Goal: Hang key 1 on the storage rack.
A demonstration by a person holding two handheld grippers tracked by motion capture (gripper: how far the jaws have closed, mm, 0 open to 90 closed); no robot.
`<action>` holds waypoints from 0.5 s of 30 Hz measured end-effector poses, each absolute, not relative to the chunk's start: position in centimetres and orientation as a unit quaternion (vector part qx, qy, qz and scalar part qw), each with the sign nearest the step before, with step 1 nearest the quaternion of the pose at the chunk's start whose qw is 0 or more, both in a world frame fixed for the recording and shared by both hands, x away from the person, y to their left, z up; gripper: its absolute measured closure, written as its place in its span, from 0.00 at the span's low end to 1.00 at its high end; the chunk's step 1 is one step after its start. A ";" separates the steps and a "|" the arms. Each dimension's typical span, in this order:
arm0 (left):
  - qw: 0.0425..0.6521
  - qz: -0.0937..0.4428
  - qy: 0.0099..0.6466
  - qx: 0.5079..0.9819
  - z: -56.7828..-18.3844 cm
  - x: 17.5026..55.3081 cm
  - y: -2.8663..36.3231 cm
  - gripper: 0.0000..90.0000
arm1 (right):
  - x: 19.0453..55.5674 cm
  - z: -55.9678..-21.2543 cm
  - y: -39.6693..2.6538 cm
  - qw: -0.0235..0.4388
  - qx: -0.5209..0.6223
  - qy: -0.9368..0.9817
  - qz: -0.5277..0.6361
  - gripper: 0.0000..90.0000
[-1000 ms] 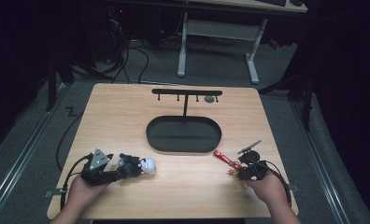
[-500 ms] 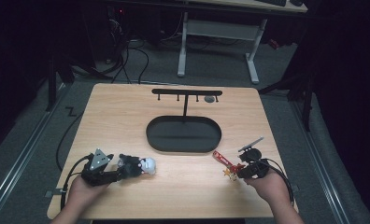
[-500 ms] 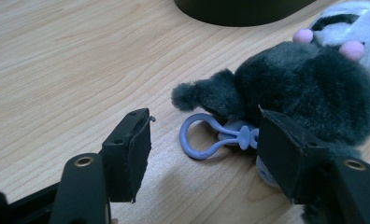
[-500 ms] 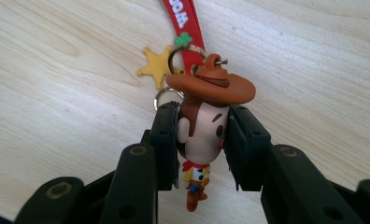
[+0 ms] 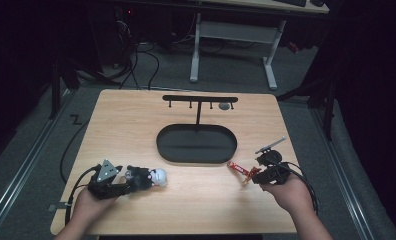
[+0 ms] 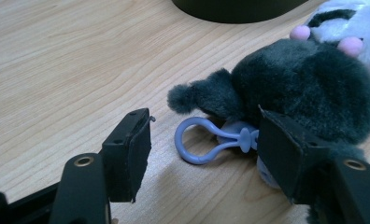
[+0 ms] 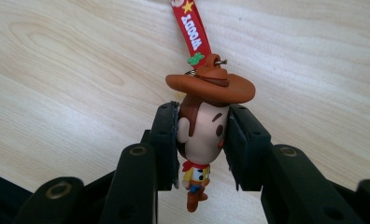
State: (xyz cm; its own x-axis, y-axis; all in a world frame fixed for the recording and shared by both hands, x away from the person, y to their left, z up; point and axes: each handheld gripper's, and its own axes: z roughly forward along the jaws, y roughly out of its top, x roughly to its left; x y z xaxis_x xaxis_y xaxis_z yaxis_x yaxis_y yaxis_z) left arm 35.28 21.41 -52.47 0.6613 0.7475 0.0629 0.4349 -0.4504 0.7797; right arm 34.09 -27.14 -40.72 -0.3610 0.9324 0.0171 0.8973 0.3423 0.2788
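Pale wood grain covers the tabletop [image 5: 196, 200], set before a dark room. Since a second ago, the right tongs [image 7: 201, 140] have been carried slightly toward the tabletop's middle, while the left tongs [image 6: 204, 149] have stayed put. The black oval tray [image 5: 196, 143] at the foot of the hook stand [image 5: 200, 99] is seen empty. The right tongs are pinched on the head of a cowboy figure keychain [image 7: 204, 126], its red strap [image 7: 191, 30] lying on the wood. The left tongs are spread around the lilac clip [image 6: 211, 141] of a dark plush toy [image 6: 309, 88], whose white face is cut off at the frame edge.
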 end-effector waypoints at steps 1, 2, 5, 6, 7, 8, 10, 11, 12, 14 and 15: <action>0.383 0.203 0.357 0.827 -52.4 35.2 21.4 0.39 | 34.2 -40.2 -27.0 0.077 0.555 0.819 0.124 0.74; 0.382 0.203 0.357 0.828 -52.4 35.2 21.4 0.39 | 34.2 -39.9 -26.9 0.079 0.554 0.819 0.126 0.74; 0.383 0.203 0.357 0.827 -52.4 35.2 21.4 0.39 | 34.3 -39.3 -26.7 0.083 0.551 0.821 0.127 0.74; 0.382 0.203 0.357 0.828 -52.4 35.2 21.5 0.39 | 34.3 -39.0 -26.6 0.084 0.549 0.821 0.129 0.74; 0.383 0.204 0.356 0.828 -52.4 35.2 21.5 0.39 | 34.3 -38.4 -26.3 0.089 0.543 0.824 0.132 0.74; 0.383 0.204 0.356 0.828 -52.4 35.2 21.5 0.39 | 34.3 -38.4 -26.3 0.089 0.543 0.824 0.132 0.74; 0.383 0.203 0.358 0.827 -52.4 35.1 21.5 0.39 | 34.5 -37.5 -26.0 0.094 0.539 0.826 0.136 0.74; 0.383 0.203 0.358 0.827 -52.5 35.1 21.5 0.39 | 34.5 -37.2 -25.9 0.096 0.538 0.826 0.136 0.74; 0.383 0.203 0.358 0.827 -52.5 35.1 21.5 0.39 | 34.5 -37.2 -25.9 0.096 0.538 0.826 0.136 0.74; 0.384 0.204 0.357 0.827 -52.4 35.1 21.5 0.39 | 34.7 -36.4 -25.5 0.103 0.536 0.826 0.141 0.74; 0.384 0.204 0.357 0.826 -52.4 35.1 21.5 0.39 | 34.8 -36.1 -25.4 0.105 0.535 0.827 0.141 0.74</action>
